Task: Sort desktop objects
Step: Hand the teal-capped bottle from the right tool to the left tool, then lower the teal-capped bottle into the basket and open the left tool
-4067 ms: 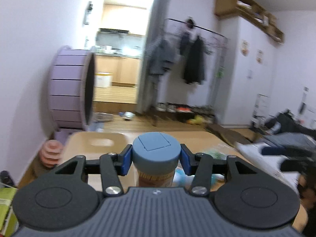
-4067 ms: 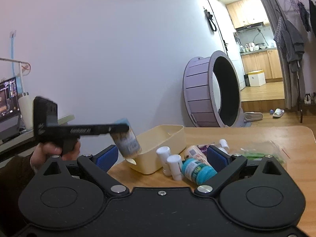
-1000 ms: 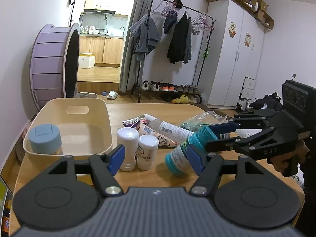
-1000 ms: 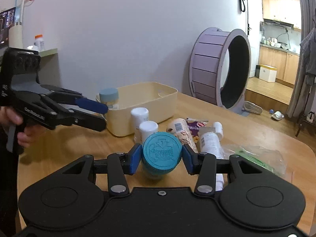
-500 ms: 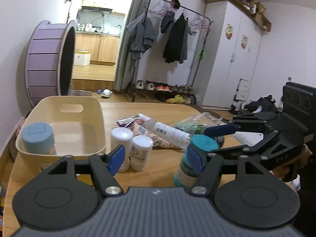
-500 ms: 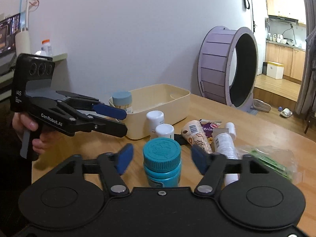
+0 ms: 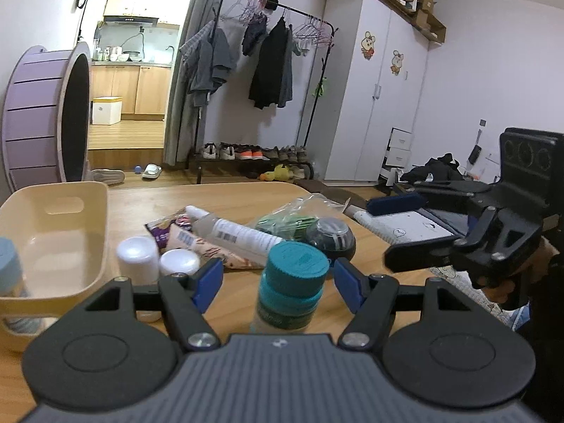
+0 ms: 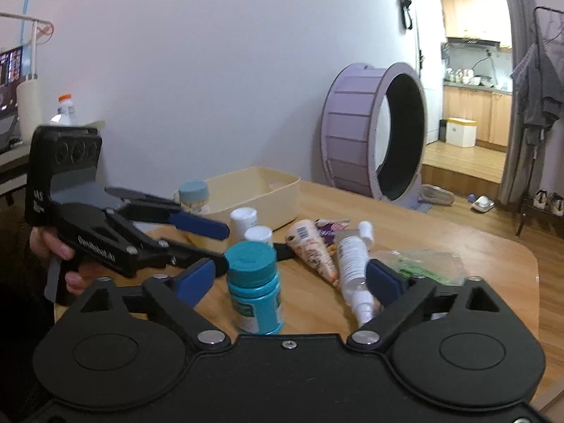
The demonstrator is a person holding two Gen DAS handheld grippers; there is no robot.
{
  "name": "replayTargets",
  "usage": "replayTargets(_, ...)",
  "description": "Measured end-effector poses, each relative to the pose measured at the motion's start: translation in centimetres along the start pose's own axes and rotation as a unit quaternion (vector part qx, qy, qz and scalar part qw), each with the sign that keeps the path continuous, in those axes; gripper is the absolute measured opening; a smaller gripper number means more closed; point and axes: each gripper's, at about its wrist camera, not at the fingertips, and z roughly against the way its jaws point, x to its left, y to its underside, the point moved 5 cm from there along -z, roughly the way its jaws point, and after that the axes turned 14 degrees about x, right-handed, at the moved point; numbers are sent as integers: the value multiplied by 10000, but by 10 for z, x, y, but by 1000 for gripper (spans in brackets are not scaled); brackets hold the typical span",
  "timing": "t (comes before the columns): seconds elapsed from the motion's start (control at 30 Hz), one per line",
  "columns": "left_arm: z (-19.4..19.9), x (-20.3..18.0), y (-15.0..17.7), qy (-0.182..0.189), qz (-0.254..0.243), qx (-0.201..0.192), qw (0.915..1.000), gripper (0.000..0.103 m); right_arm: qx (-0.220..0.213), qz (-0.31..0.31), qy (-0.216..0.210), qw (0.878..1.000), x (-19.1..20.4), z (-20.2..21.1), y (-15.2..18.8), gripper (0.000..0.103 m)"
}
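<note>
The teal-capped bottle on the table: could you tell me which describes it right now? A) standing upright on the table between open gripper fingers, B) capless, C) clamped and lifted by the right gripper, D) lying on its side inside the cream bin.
A: the teal-capped bottle stands upright on the table, clear gaps separating it from the open right gripper.

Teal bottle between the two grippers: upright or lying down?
Upright. The teal bottle stands on its base on the table, cap on top, between the open fingers of the right gripper, untouched.
</note>
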Motion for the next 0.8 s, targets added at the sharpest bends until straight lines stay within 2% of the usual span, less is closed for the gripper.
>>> replayTargets(0.37,-20,-12,0,-236,-266,102,9993,67,11,-131,32,9999,-10,-2,5,103)
replayTargets(0.43,-20,-15,0,-223,-397,98,9989,62,22,-137,32,9999,-10,-3,6,103)
replayTargets(0.5,-21,-16,0,-253,-430,70,9987,44,32,-123,37,9999,-9,-3,6,103)
replayTargets(0.7,-7,-11,-5,-346,-326,-189,9987,43,-56,-142,2,9999,-8,-3,3,103)
replayTargets(0.8,18,-5,-12,-387,-227,-518,9977,43,-146,-226,-70,9996,-8,-4,0,103)
